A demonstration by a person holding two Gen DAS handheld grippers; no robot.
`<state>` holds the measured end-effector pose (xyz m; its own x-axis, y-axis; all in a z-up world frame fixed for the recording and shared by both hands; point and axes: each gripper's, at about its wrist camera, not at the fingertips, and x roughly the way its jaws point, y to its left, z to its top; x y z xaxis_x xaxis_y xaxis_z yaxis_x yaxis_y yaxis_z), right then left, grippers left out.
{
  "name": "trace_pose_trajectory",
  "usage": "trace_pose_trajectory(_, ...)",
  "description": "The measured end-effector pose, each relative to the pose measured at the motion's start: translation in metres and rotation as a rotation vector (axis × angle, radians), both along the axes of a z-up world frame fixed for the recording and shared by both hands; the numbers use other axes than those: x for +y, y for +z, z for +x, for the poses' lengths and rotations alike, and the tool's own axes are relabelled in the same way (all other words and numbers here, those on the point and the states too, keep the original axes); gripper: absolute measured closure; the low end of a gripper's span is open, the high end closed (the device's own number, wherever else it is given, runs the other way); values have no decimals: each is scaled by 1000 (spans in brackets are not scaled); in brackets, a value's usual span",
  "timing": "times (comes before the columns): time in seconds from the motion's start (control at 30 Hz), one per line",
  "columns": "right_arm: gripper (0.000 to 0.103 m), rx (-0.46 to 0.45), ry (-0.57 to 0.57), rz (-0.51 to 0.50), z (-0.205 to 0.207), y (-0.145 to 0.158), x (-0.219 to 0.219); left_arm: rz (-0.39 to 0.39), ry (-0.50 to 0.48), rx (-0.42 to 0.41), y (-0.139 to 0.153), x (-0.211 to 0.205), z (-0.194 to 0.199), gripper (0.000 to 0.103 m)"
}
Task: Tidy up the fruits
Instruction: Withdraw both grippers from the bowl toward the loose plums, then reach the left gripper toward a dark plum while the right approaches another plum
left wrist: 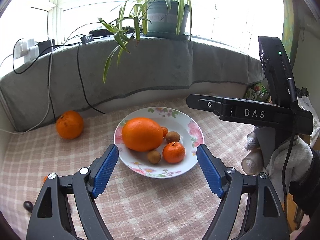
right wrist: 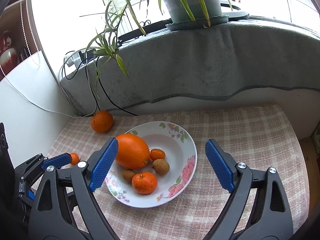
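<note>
A floral white plate (left wrist: 192, 138) (right wrist: 180, 146) holds a big orange (left wrist: 142, 134) (right wrist: 133, 154), a mandarin (left wrist: 173, 152) (right wrist: 144, 182), a small kumquat (right wrist: 157, 154) and two brown longans (left wrist: 154, 156) (right wrist: 161, 166). Another orange (left wrist: 69, 124) (right wrist: 102, 121) lies on the cloth at the back left. A small kumquat (right wrist: 74, 158) lies left of the plate. My left gripper (left wrist: 158, 168) is open and empty, just before the plate. My right gripper (right wrist: 160, 164) is open and empty, over the plate's near side.
A checked tablecloth (left wrist: 160, 204) covers the table. A grey towel-draped sill (left wrist: 140, 70) with a potted plant (left wrist: 168, 18) and cables runs behind. A dark small object (left wrist: 28, 206) lies at the left near edge. The right gripper body (left wrist: 250, 114) is at the plate's right.
</note>
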<state>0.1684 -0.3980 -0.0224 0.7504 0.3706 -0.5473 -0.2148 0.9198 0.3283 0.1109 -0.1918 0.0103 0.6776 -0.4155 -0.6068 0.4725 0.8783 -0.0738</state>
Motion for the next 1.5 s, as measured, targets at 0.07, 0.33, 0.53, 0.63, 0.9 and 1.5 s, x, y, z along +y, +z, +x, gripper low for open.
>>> trace_pose_trajectory(0.07,12,19,12,-12,1,1,6,-10,6,-3,2,5,-1,22)
trace_pose_trajectory(0.33,12,46,31,-73,-1,3,29,-26,32,-22,9,29,-7,22)
trace_pose_trajectory(0.53,12,32,64,-76,-8,6,48,-36,75,-34,10,56,-12,22)
trace_pose_trajectory(0.63,12,30,92,-65,-13,8,57,-37,108,-35,8,75,-14,22)
trace_pose_trajectory(0.9,12,-12,170,-39,-29,16,87,-6,243,-41,-4,141,-27,22)
trace_pose_trajectory(1.5,12,21,417,-110,-41,-9,190,-51,449,97,-59,246,-34,32)
